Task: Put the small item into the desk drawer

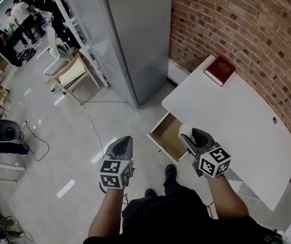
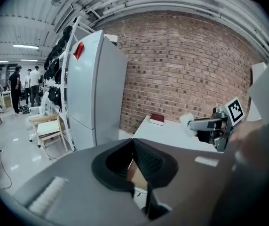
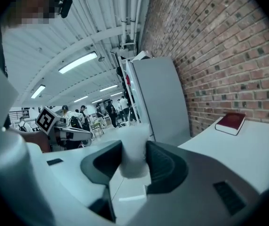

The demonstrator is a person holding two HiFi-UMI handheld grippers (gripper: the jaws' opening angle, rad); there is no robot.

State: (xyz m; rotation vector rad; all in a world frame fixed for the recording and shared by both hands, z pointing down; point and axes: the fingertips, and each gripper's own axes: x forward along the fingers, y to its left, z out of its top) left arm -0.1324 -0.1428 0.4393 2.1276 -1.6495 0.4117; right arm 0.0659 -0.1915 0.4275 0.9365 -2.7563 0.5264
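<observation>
The small item (image 1: 186, 130) is a soft white lump, and my right gripper (image 1: 185, 136) is shut on it above the open desk drawer's right side. In the right gripper view the white lump (image 3: 133, 149) fills the gap between the right gripper's (image 3: 133, 160) dark pads. The drawer (image 1: 168, 136) is pulled out of the white desk (image 1: 237, 121) and shows a bare wooden inside. My left gripper (image 1: 125, 139) hangs over the floor left of the drawer, jaws together and empty. From the left gripper (image 2: 133, 143) view, the right gripper (image 2: 205, 124) and the item (image 2: 187, 122) show ahead.
A red book (image 1: 220, 70) lies at the desk's far corner against the brick wall (image 1: 247, 29). A tall grey fridge (image 1: 135, 39) stands left of the desk. A wooden chair (image 1: 74, 72), a floor cable (image 1: 92, 121) and several people (image 1: 18, 14) are farther left.
</observation>
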